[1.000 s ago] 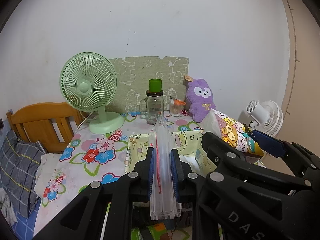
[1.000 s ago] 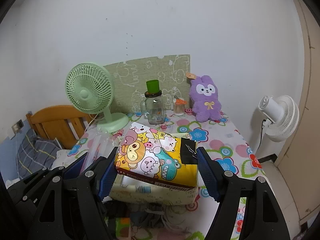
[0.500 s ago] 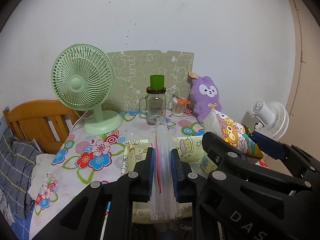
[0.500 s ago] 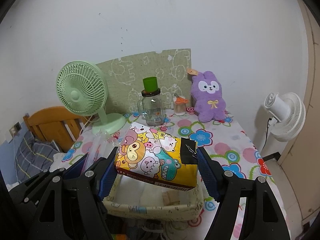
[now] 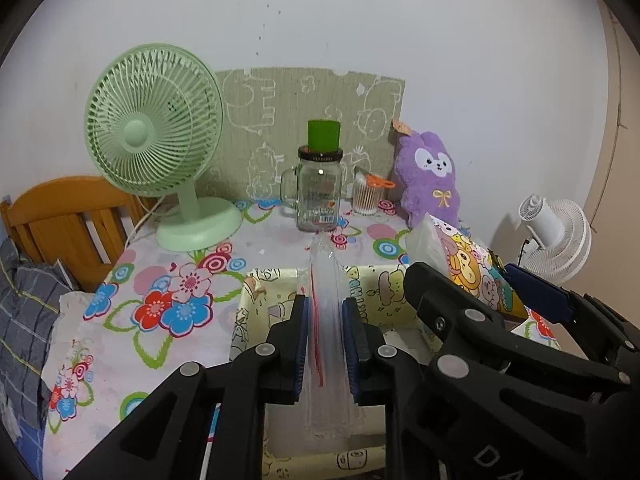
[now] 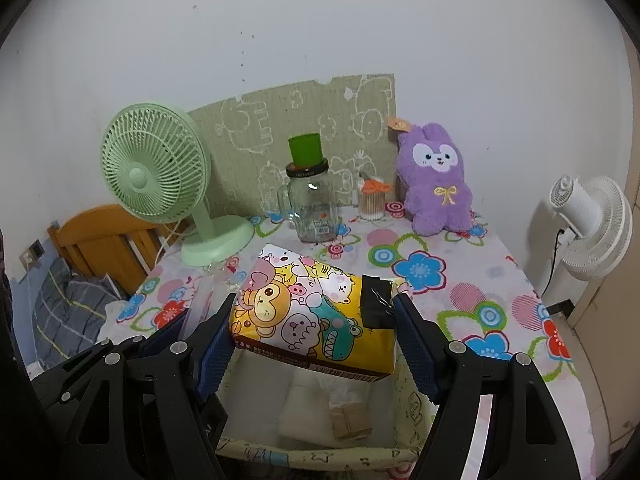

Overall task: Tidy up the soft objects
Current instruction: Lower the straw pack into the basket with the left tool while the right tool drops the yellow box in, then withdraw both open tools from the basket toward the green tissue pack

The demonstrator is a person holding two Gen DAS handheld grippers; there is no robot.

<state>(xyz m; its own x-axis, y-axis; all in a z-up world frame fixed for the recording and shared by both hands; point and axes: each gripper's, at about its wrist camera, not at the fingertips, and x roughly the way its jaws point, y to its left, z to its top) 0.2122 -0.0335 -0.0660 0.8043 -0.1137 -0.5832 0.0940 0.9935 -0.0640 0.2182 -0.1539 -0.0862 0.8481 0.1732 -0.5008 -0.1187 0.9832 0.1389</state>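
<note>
The tissue pack (image 6: 310, 308), bright yellow with cartoon animals and a black patch at one end, is clamped flat between the right gripper's (image 6: 316, 334) pads, tilted slightly and held just above the open fabric basket (image 6: 320, 458). The clear zip bags (image 5: 326, 332), a thin stack with a red seal line, stand on edge pinched in the left gripper (image 5: 326, 336), poking forward over the same basket's (image 5: 280, 280) near wall.
</note>
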